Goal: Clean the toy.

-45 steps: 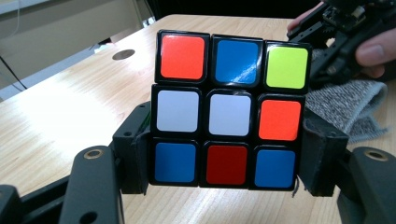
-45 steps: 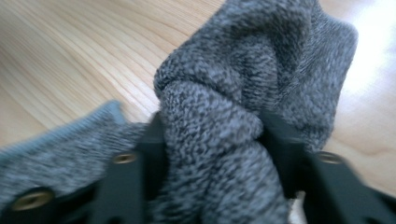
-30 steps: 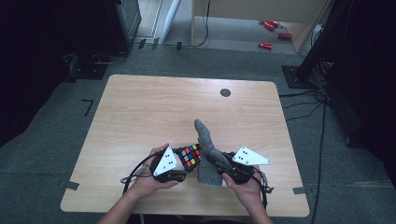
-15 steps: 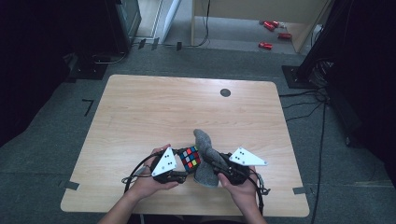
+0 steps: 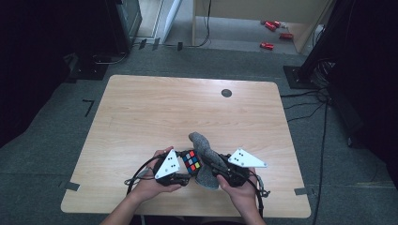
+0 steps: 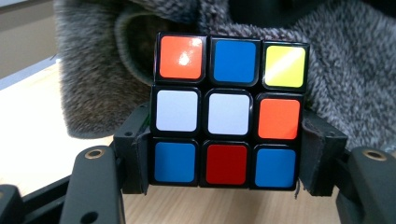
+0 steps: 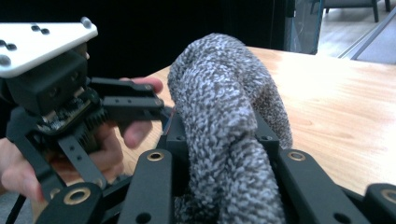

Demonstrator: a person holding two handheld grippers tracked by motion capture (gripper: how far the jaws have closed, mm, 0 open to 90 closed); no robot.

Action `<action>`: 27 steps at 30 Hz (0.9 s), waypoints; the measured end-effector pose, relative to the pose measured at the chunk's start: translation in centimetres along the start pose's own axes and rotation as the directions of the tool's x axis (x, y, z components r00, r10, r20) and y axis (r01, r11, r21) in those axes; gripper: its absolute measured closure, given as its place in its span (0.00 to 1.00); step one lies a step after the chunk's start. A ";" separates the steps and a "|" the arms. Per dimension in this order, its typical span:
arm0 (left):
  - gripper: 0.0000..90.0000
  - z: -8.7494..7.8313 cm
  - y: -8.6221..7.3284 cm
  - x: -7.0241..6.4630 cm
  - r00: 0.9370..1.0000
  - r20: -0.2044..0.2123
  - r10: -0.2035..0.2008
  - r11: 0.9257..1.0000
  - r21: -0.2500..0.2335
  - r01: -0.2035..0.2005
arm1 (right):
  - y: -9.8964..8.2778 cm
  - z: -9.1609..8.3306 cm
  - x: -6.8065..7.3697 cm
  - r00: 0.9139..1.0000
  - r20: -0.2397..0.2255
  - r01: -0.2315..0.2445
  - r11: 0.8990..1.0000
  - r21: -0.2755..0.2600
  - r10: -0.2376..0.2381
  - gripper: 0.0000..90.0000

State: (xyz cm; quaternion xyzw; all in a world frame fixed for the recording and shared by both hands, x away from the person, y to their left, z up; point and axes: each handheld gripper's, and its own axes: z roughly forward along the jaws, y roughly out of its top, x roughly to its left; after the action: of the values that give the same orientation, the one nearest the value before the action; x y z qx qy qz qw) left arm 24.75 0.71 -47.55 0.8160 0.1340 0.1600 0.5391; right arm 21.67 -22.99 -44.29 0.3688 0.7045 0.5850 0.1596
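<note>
Cube meets sock at the counter's near edge

The scrambled, multicoloured plastic puzzle cube (image 6: 228,112) sits near six o'clock on the pale wooden counter (image 5: 155,108), pinched at its lower sides by the jaws of the left gripper (image 5: 184,172). Touching it at three o'clock is the fuzzy grey knitted sock (image 5: 205,157), bunched between the jaws of the right gripper (image 7: 224,154), which pinch it; its opening seems to gape just behind the cube. The step in hand looks like feeding the cube into the sock. Next, I judge, the cuff needs holding wide while the cube is pushed squarely through.
</note>
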 end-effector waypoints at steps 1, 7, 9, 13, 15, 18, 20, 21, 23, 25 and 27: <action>0.38 0.0 0.1 0.0 1.000 -0.001 0.001 1.000 -0.004 -0.001 | 0.1 0.0 0.0 1.000 0.006 0.004 1.000 -0.001 -0.004 0.77; 0.38 -0.3 0.1 0.5 1.000 0.000 -0.017 1.000 -0.002 0.017 | -1.1 -0.1 -1.9 0.996 0.071 -0.054 0.998 0.014 0.053 0.77; 0.38 -0.2 0.1 0.5 1.000 0.001 -0.025 1.000 0.002 0.025 | -0.9 -0.1 -1.4 0.997 0.070 -0.038 0.999 0.016 0.036 0.77; 0.38 0.2 0.1 0.0 1.000 0.010 -0.022 1.000 0.006 0.022 | -0.2 0.0 -0.1 0.999 0.051 0.004 1.000 0.003 -0.004 0.77; 0.38 0.0 0.2 0.0 1.000 0.005 -0.020 1.000 0.000 0.020 | -0.2 -0.1 -0.4 0.998 0.056 -0.004 1.000 -0.002 0.004 0.77; 0.38 -0.3 0.3 0.4 0.999 0.001 -0.038 0.999 -0.009 0.038 | -0.8 -0.1 -1.5 0.995 0.094 -0.045 0.999 0.005 0.045 0.78; 0.38 -0.3 0.3 0.6 0.999 -0.003 -0.045 0.999 -0.006 0.045 | -0.9 -0.2 -1.5 0.994 0.099 -0.050 0.999 0.009 0.049 0.78; 0.38 -0.2 0.2 0.5 0.999 -0.002 -0.045 0.999 -0.005 0.045 | -0.8 -0.2 -1.2 0.995 0.095 -0.039 0.999 0.008 0.038 0.78; 0.38 -0.1 0.3 0.4 0.999 0.004 -0.041 0.999 0.000 0.041 | -0.4 -0.2 -0.2 0.998 0.064 -0.012 1.000 -0.010 0.013 0.78; 0.38 -0.1 0.3 0.2 0.999 0.008 -0.041 0.999 -0.003 0.041 | 0.0 -0.1 0.6 0.999 0.046 0.008 1.000 -0.025 -0.007 0.78; 0.38 -0.2 0.4 0.2 0.999 0.008 -0.041 0.999 -0.010 0.041 | 0.1 -0.1 0.6 0.999 0.043 0.008 0.999 -0.035 -0.007 0.78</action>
State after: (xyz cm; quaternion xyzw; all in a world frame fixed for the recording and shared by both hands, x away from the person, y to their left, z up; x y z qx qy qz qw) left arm 24.91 0.82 -47.07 0.8109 0.1479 0.1466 0.5469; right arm 21.18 -22.63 -44.01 0.3758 0.6918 0.5887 0.1834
